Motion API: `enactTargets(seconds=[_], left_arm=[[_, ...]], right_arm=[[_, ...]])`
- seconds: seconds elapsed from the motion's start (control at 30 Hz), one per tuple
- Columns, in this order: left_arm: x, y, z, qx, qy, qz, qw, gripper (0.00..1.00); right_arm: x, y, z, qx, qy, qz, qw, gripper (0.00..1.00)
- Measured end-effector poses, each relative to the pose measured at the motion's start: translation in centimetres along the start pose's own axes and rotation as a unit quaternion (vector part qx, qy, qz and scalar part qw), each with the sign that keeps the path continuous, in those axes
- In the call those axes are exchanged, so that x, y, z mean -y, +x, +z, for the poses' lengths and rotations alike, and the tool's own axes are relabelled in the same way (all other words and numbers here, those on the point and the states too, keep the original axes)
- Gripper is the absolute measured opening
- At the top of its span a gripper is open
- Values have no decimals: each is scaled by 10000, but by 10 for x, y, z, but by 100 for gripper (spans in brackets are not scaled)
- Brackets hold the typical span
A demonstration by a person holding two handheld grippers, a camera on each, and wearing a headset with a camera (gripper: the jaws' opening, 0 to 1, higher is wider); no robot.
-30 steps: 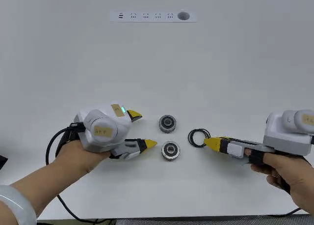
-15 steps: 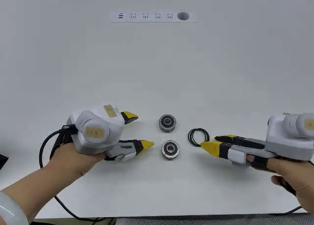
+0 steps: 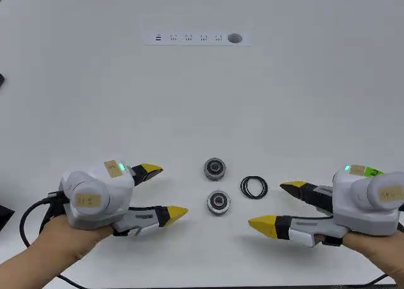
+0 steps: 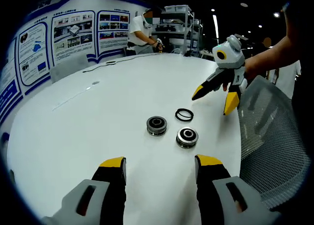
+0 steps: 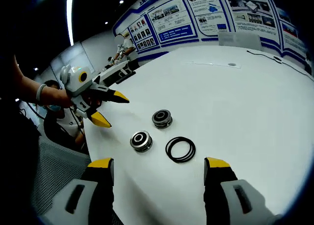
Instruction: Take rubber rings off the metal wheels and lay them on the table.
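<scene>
Two metal wheels lie flat on the white table [image 3: 202, 100]: a far wheel [image 3: 214, 168] [image 4: 156, 125] [image 5: 162, 118] and a near wheel [image 3: 218, 202] [image 4: 187, 136] [image 5: 141, 140]. Black rubber rings [image 3: 254, 187] [image 4: 184, 114] [image 5: 180, 149] lie loose and overlapping just right of them. My left gripper [image 3: 165, 190] [image 4: 161, 168] stands open to the left of the wheels, nothing between its yellow-tipped fingers. To the right of the rings my right gripper [image 3: 278, 204] [image 5: 157, 165] is open and holds nothing. Each gripper shows in the other's view.
A white power strip [image 3: 197, 38] lies at the far side of the table. A black cable [image 3: 28, 213] trails from the left gripper off the near edge. A mesh chair back [image 4: 267, 131] and a person [image 4: 142, 31] stand beyond the table.
Both grippers have drawn back toward the near edge, away from the wheels and rings. The right gripper's jaws have spread wide. The head camera has tilted, shifting the scene down.
</scene>
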State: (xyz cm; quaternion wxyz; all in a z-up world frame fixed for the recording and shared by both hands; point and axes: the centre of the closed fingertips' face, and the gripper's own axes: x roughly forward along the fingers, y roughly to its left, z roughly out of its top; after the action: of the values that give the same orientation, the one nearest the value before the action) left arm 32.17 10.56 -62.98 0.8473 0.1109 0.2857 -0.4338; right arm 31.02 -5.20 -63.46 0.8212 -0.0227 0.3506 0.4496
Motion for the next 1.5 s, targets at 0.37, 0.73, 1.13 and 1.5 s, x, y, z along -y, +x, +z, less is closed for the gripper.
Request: enactTargets(seconds=[0.37,0.73,1.13,1.5], left_arm=[[13,-22,-2,189,-244,140,9994,65],[22,-46,-11,405,-539,299,9973,76],[28,-55,-20,545,-692,407,9953,93],[28,-61,-21,569,-793,486,9940,93]], right_arm=[[-4,-12,-6,-106,-389,-229,9989,84],[-15,-19,-7,-56,-695,-326,9970,98],[-20,-25,0,188,-831,-552,9948,99],[-23,-27,1,225,-876,-613,9940,99]])
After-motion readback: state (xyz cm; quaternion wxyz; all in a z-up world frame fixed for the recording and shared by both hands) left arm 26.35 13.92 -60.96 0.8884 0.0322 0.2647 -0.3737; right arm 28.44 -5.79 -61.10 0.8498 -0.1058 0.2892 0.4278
